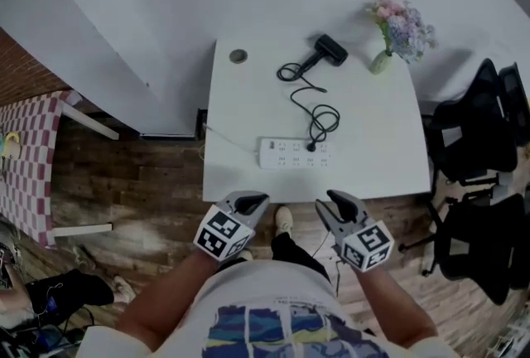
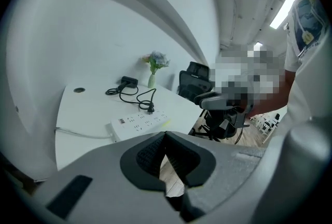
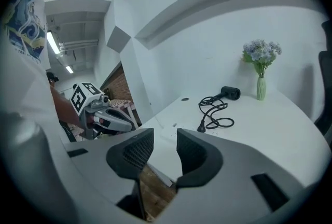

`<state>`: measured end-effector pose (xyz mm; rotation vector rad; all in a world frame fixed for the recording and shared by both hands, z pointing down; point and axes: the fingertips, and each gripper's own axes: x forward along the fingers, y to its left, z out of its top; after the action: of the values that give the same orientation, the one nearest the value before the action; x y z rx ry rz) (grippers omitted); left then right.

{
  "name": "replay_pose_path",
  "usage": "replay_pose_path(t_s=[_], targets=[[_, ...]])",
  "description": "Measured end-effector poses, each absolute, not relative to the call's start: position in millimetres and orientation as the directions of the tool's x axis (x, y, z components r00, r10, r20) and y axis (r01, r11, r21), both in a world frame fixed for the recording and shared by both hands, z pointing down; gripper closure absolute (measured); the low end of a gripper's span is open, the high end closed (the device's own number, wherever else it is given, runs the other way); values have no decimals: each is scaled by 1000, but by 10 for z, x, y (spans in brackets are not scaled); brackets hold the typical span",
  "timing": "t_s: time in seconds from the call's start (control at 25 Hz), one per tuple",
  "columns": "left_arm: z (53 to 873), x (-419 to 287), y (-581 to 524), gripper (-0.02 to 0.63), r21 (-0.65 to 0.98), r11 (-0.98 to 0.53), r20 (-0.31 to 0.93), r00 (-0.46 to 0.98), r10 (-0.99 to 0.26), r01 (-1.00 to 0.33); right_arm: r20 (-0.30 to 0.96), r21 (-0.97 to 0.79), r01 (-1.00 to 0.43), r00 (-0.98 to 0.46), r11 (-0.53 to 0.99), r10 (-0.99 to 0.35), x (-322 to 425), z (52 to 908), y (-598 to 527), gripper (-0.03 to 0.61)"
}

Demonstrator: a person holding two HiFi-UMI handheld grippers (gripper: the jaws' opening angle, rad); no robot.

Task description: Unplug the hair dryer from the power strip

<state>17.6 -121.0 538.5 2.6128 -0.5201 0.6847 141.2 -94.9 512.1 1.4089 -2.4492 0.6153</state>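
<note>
The black hair dryer (image 1: 330,50) lies at the back of the white table (image 1: 373,124). Its cord (image 1: 319,112) loops down to a plug (image 1: 311,147) seated in the white power strip (image 1: 296,152) near the front edge. Both grippers hang off the table's front edge, above the floor. My left gripper (image 1: 251,201) is shut with nothing in it, its pads meeting at the tips (image 2: 165,137). My right gripper (image 1: 333,203) is open and empty (image 3: 165,145). The plug (image 3: 201,127) and dryer (image 3: 231,93) show beyond its jaws. The strip (image 2: 139,122) lies ahead of the left jaws.
A vase of flowers (image 1: 396,33) stands at the table's back right corner, a round cable hole (image 1: 238,56) at the back left. Black office chairs (image 1: 480,141) crowd the right side. A checkered table (image 1: 33,157) stands at the left. The strip's own lead (image 1: 228,139) runs off the left edge.
</note>
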Motion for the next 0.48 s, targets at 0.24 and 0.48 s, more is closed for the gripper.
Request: replay_pose_path(t_s=[0.24,0.48], targets=[[5583,422,-1522,611,257,-834,569,774,-278,-488,439,-244,-844,-536,479,-721,1667,5341,-1310,453],[5758,543,-1750,611,238,-809,607,732,-308,-538,455,-256,-821,-569,511,-685,1801,5533,-1580,453]])
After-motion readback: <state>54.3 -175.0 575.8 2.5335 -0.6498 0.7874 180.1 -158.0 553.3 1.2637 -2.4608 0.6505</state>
